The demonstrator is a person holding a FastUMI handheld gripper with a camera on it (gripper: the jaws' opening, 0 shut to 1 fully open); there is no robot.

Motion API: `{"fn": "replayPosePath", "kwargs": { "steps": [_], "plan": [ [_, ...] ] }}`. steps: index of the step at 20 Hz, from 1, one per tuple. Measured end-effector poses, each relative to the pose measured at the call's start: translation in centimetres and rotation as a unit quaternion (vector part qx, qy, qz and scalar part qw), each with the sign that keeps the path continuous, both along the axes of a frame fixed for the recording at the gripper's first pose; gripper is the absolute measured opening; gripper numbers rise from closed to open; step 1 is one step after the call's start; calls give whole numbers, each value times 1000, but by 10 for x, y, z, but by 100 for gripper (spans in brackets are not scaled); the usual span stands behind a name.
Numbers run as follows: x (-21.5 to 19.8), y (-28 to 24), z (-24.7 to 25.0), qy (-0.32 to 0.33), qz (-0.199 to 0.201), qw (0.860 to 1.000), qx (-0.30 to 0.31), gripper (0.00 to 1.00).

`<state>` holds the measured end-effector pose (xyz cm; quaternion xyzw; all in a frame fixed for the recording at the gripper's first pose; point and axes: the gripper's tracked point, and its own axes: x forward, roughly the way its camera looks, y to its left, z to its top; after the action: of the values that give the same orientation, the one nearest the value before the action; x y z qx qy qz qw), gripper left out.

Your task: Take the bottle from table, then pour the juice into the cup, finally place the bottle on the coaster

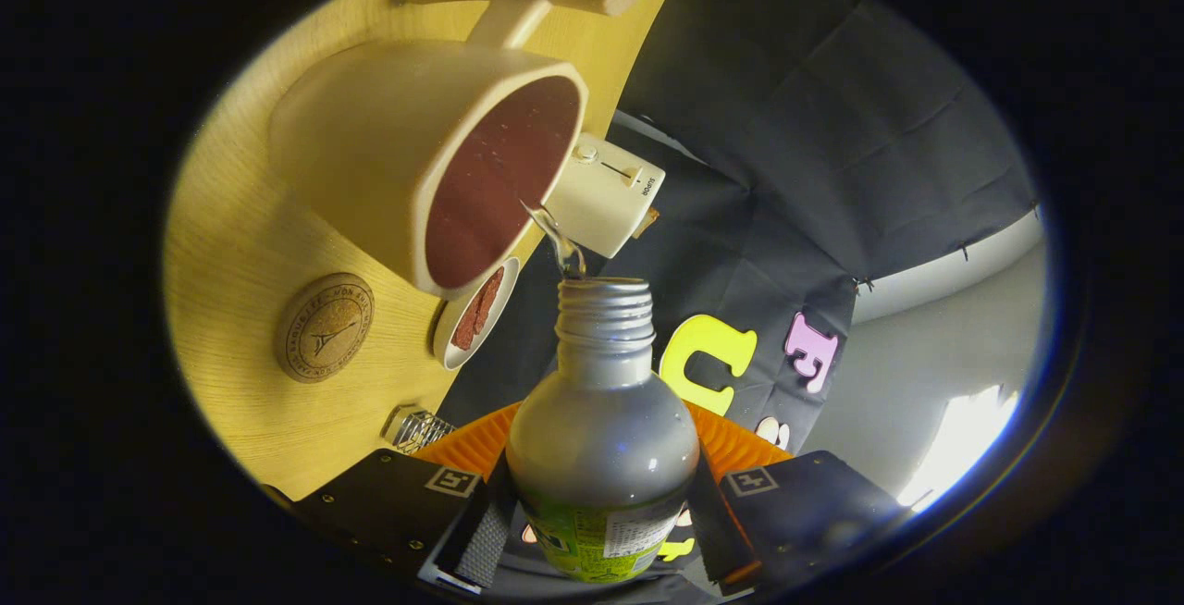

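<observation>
Now the gripper (601,531), jaws pinching the bottle (601,457) from both sides, is tipping it so a thin stream is running into the cup (388,152), with the coaster (324,327) beside the cup waiting for the final placing.

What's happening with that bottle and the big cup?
The gripper is holding a bottle between its two fingers and tipping it toward a cream cup on the wooden table. The bottle's cap is off, and a thin stream of liquid is running from its mouth over the cup's rim. The cup has a reddish inside. A round cork coaster lies on the table near the cup, with nothing on it yet, so the pouring step is under way.
</observation>
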<state>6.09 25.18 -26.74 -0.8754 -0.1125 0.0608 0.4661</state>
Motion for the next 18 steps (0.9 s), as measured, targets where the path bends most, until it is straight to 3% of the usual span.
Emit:
{"fn": "replayPosePath", "kwargs": {
  "steps": [18],
  "plan": [
    [-8,-6,3,1,-1,999,-36,81]
  ]
}}
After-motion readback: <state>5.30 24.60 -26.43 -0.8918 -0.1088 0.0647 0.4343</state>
